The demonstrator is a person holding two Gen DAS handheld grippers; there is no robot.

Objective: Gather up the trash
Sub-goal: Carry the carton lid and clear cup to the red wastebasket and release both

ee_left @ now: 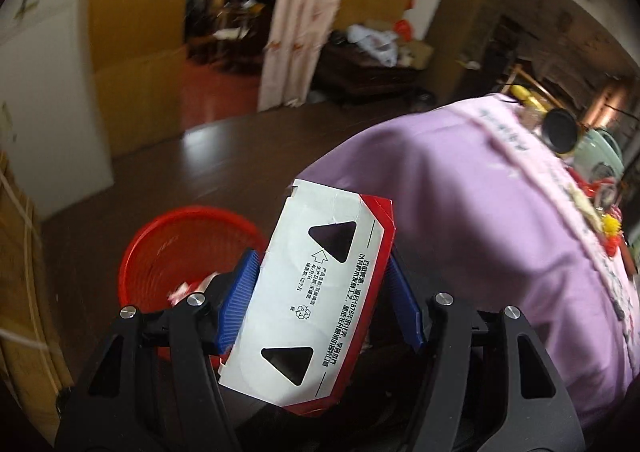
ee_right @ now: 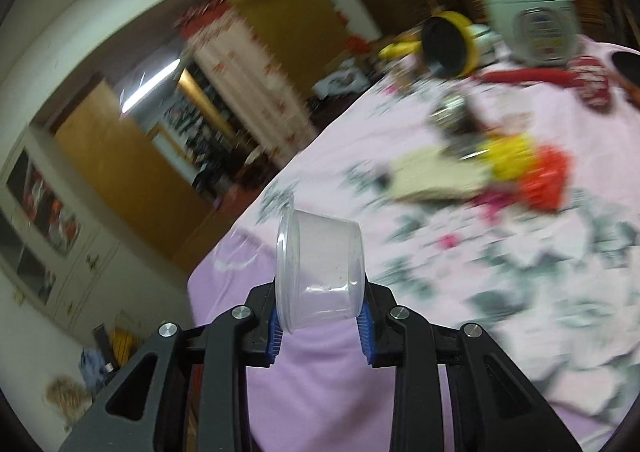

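Beside the purple-covered table (ee_left: 460, 212), a flattened carton (ee_left: 316, 292) is clamped in the left gripper (ee_left: 320, 300) above the red bin (ee_left: 160, 248), apparently for dropping, while a clear plastic cup (ee_right: 320, 272) is pinched sideways in the right gripper (ee_right: 322, 326).

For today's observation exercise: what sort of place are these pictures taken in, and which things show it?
Most likely a lived-in home, a dining or living room: a table under a lilac floral tablecloth, a pale green rice cooker on it, and a curtained doorway leading to another room.

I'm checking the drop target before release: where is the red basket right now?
In the left wrist view the red basket stands on the dark floor at lower left, just left of the held carton.
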